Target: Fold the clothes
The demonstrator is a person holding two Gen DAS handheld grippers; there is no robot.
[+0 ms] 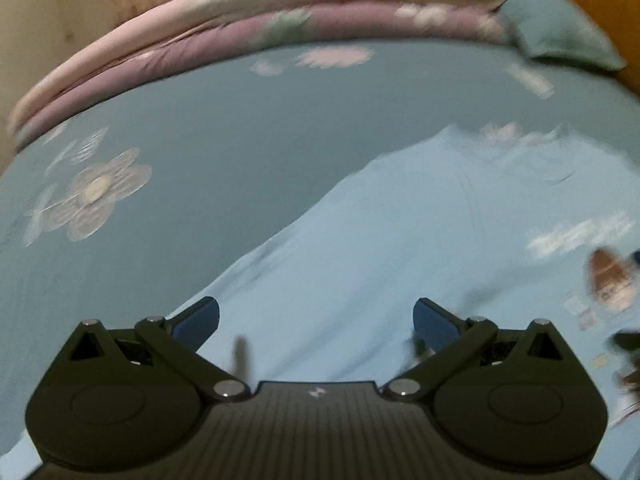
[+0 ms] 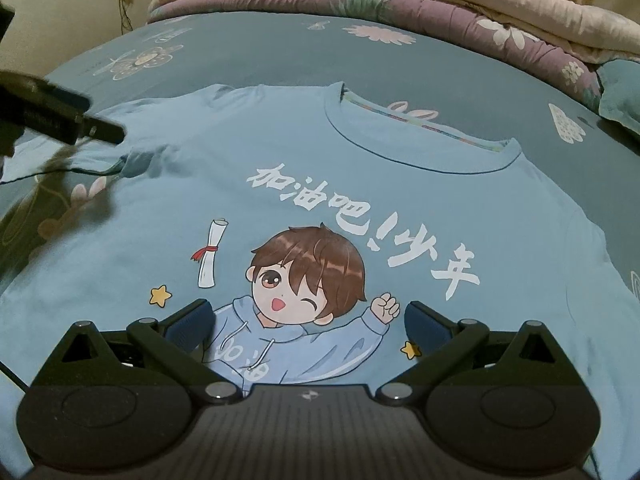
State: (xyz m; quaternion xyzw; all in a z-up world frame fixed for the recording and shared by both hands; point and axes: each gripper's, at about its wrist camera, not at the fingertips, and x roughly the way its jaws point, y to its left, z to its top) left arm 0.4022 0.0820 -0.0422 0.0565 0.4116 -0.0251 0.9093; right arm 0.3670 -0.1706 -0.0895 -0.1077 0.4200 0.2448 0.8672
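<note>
1. Nearest my right lens: right tool (image 2: pixel 306 322), jaws spread wide and released, nothing between them. It hangs low over the chest print of the T-shirt (image 2: pixel 160 216), just above the cartoon boy (image 2: pixel 308 280).
2. T-shirt: light blue, lying flat and face up on the bed sheet (image 2: pixel 260 56). Its long axis runs away from my right tool, collar (image 2: pixel 416 156) at the far end, hem out of view beneath the tool body.
3. Left tool (image 1: pixel 316 324): jaws likewise apart, empty. It sits over the garment's left flank, where the cloth edge runs diagonally up and to the right; this view is blurred. In the right view it shows as a dark shape (image 2: pixel 60 112) near the left sleeve (image 2: pixel 140 160).
4. Governing relation, my judgement: the left sleeve lies nearer my left tool, the right shoulder nearer my right, so each side fold belongs to its own tool.
5. Folded quilt (image 2: pixel 440 20): along the far edge of the bed, well apart from the shirt.
</note>
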